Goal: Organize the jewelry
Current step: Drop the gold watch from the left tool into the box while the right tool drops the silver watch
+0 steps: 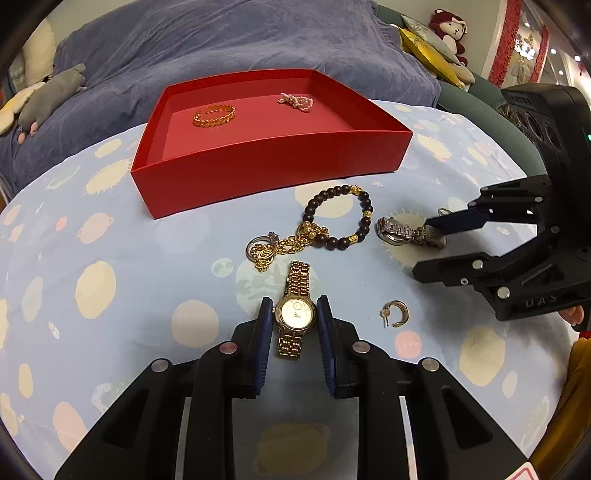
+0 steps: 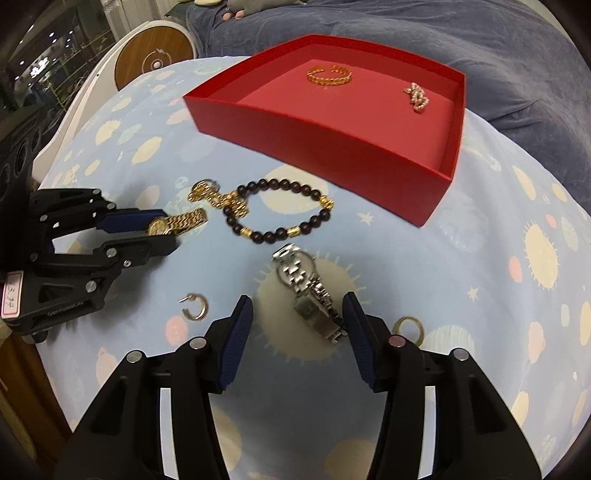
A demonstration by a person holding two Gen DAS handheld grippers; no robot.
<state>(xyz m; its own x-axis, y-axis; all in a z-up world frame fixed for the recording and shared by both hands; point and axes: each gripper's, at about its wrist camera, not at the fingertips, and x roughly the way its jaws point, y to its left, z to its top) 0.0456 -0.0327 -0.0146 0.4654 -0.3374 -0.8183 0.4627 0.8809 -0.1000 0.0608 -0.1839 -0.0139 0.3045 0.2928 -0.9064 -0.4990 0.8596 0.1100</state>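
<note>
A shallow red box point(image 1: 266, 162) on the planet-print sheet point(image 1: 110, 258) holds a gold bangle point(image 1: 214, 115) and pearl strand point(image 1: 295, 101). The left gripper point(image 1: 294, 314) clamps a gold watch point(image 1: 295, 312) by its round, pale-dialled case. The right gripper point(image 2: 297, 308) stands unclenched around a silver watch point(image 2: 308, 291).

We see a pale blue planet-print cloth point(image 1: 110, 236), a crumpled blue-grey blanket point(image 1: 221, 40) and a red-haired plush monkey point(image 1: 450, 31).

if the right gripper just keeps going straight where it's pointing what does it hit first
Most likely the silver watch, which lies between the right gripper's open fingers, close to the right-hand pad. Below it is only the patterned blue cloth. Depth is hard to judge in this fisheye view.
</note>
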